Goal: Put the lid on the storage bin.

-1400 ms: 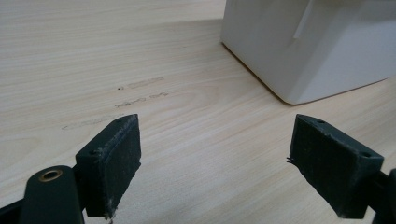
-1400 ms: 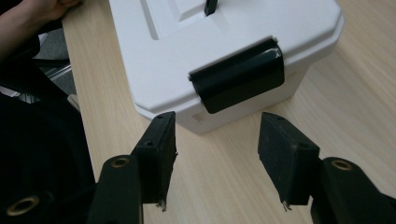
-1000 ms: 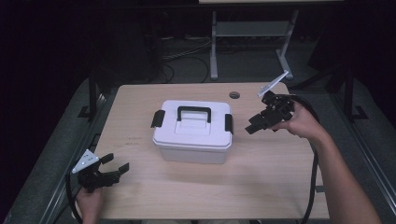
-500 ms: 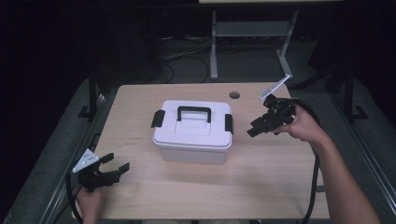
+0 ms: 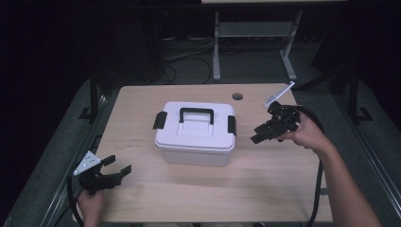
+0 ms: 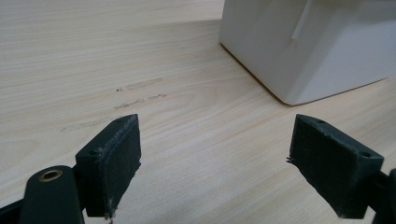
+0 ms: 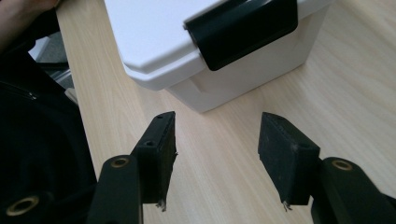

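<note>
A white plastic storage box (image 5: 196, 135) with a black carry handle (image 5: 196, 114) and black side latches stands shut in the middle of the table. My right gripper (image 5: 259, 135) hovers just right of the box, open and empty, aimed at the right latch (image 5: 231, 125); that latch (image 7: 243, 29) fills the top of the right gripper view, a short way beyond the fingertips (image 7: 159, 140). My left gripper (image 5: 118, 170) rests open and empty at the table's front left corner, its jaws spread wide over bare wood, the box's corner (image 6: 303, 51) well ahead.
The light wooden table (image 5: 265, 189) has a round cable hole (image 5: 237, 96) at the back right. A metal stand and cables sit on the dark floor behind. A cable trails from the right hand off the table's right edge.
The right gripper has drifted slightly down and toward the box's right latch. The left gripper and the box have stayed put.
</note>
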Demonstrator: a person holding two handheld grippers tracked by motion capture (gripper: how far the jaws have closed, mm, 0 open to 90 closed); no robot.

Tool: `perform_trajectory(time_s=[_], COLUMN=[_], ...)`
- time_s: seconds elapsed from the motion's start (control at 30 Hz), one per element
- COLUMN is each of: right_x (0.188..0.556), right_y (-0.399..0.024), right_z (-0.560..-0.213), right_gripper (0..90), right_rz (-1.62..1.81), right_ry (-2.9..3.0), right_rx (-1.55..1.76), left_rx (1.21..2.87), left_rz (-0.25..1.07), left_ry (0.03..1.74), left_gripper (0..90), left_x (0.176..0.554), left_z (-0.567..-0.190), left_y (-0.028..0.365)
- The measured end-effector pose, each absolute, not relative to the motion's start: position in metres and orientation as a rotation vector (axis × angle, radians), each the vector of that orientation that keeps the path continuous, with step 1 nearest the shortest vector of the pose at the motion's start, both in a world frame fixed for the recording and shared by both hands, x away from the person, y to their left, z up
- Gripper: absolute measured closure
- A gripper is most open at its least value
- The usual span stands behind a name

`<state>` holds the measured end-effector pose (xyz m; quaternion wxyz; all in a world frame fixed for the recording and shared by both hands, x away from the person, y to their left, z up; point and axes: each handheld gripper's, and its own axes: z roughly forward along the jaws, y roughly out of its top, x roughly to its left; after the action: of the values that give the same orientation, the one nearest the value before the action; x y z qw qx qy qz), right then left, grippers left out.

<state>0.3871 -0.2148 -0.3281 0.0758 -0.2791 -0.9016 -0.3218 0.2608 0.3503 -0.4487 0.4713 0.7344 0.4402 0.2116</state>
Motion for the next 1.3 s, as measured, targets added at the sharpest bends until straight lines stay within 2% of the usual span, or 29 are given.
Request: perform_trajectory(time_s=[1.3], right_x=[0.369], right_y=[-0.221], right_z=[-0.361], right_gripper=[45.3], right_rz=[-0.974], right_ry=[-2.643], right_rx=[-0.847], left_rx=[1.796], left_rz=[0.516], left_ry=[1.077], left_gripper=[15.9], left_x=[0.26], left_z=[-0.448], left_y=[0.35])
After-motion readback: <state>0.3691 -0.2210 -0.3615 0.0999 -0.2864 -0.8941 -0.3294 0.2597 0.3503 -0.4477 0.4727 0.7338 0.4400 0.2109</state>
